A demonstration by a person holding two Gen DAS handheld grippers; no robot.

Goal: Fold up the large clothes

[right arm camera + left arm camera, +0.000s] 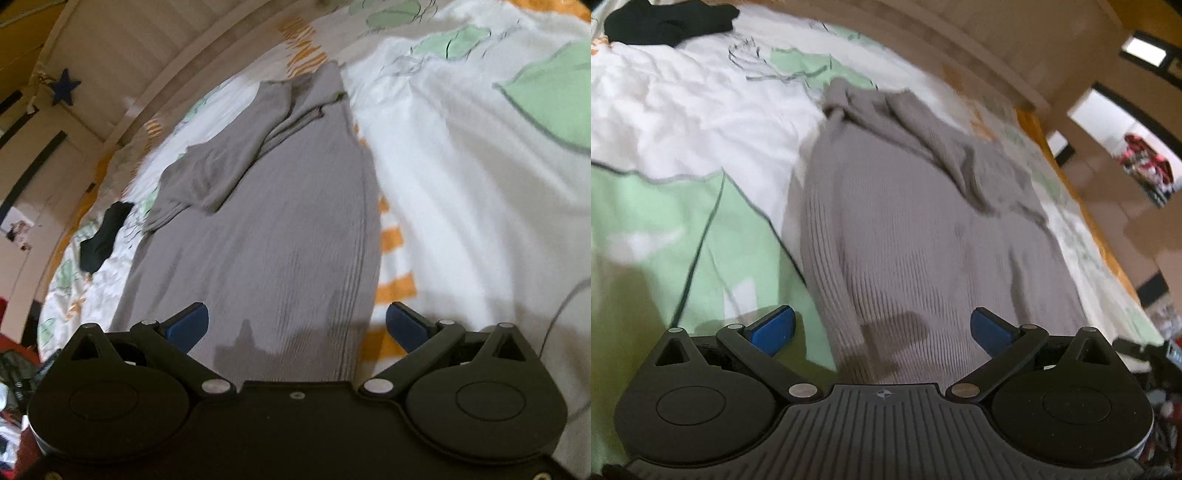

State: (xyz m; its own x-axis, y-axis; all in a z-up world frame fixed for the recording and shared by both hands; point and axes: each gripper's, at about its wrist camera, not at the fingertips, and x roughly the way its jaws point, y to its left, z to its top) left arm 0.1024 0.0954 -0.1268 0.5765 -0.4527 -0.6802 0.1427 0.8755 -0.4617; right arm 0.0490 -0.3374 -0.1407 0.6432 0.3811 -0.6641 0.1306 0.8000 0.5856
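The grey sweater (908,229) lay long and flat on the bed cover (683,122), one sleeve folded across its top. The left gripper (882,326) and right gripper (297,325) hung over its near end, both wide open and holding nothing. The pictures were blurry, but the next fold probably needed each to pinch a near corner.

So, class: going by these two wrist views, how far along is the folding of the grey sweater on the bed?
Done: the grey sweater lies lengthwise on the bedcover, one sleeve folded over its body. In hand: nothing; the left gripper and right gripper hang open above its near end. Left: folding the long body up.
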